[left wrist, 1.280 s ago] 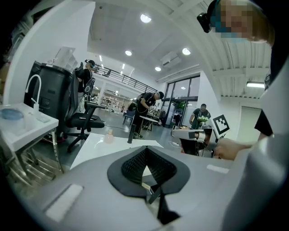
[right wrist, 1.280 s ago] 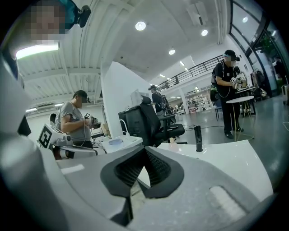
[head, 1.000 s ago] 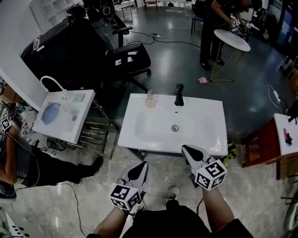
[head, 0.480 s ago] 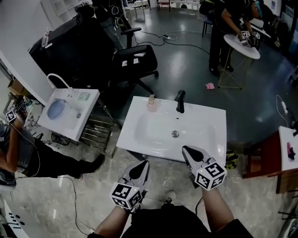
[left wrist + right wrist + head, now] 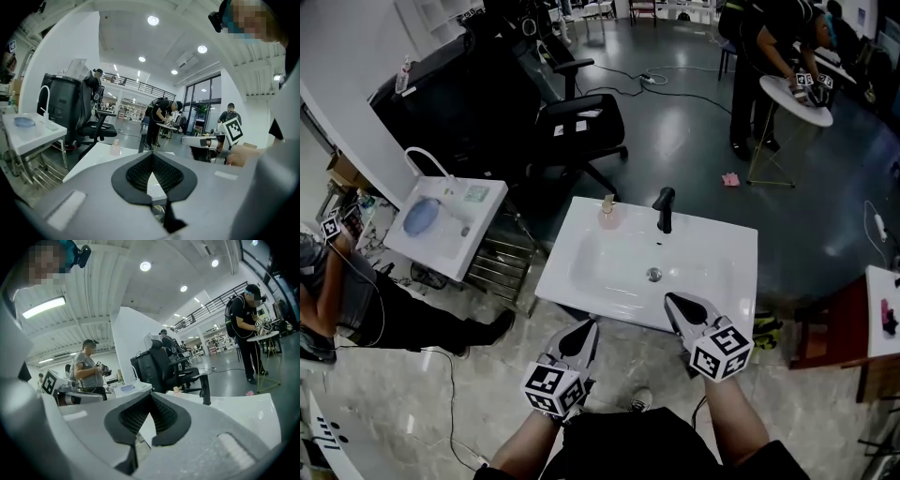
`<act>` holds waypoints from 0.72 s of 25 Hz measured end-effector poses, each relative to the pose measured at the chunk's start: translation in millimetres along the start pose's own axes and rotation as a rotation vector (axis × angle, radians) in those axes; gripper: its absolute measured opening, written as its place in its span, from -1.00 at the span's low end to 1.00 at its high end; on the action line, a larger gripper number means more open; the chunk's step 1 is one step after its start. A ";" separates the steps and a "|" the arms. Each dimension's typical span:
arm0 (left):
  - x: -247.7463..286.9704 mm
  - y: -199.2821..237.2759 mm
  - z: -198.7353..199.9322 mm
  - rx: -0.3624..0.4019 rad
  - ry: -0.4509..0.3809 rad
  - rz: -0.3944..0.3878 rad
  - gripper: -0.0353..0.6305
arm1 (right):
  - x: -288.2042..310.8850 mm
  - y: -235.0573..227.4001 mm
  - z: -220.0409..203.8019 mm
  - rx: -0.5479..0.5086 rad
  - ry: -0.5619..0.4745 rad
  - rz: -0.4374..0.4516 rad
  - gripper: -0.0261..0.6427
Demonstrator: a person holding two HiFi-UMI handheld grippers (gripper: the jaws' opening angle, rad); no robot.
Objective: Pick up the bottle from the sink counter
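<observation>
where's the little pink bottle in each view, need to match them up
Head view: small pale pink bottle near centre, on the white sink's back rim.
Left gripper view: bottle left of centre, mid-height.
Right gripper view: bottle just right of centre.
Shared landmark: black faucet, right of the bottle in all three.

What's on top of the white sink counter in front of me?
A small bottle stands at the back edge, left of the black faucet; a drain sits in the basin. The right gripper covers part of the near edge.
</observation>
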State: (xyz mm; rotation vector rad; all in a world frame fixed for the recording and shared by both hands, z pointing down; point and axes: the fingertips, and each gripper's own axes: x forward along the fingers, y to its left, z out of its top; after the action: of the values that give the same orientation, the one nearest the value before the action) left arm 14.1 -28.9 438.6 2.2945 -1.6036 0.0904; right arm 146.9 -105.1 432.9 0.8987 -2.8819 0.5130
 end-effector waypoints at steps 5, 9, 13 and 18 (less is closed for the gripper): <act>6.8 -0.1 2.8 0.013 -0.004 0.013 -0.88 | -1.8 -8.6 0.8 0.007 0.005 -0.001 -0.92; 12.8 2.2 1.4 0.024 -0.007 0.012 -0.88 | 0.8 -13.2 2.3 0.009 -0.001 -0.005 -0.92; 21.0 6.7 -0.9 0.025 -0.008 0.005 -0.88 | 2.8 -15.8 3.3 0.010 -0.006 -0.013 -0.92; 37.1 16.0 0.4 0.025 -0.021 0.005 -0.88 | 2.4 -24.4 5.5 0.000 -0.012 -0.035 -0.92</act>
State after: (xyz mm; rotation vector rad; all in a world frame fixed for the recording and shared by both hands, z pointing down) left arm 12.7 -67.3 451.0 2.3178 -1.6280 0.0885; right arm 158.8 -127.1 435.3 0.9545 -2.8713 0.5063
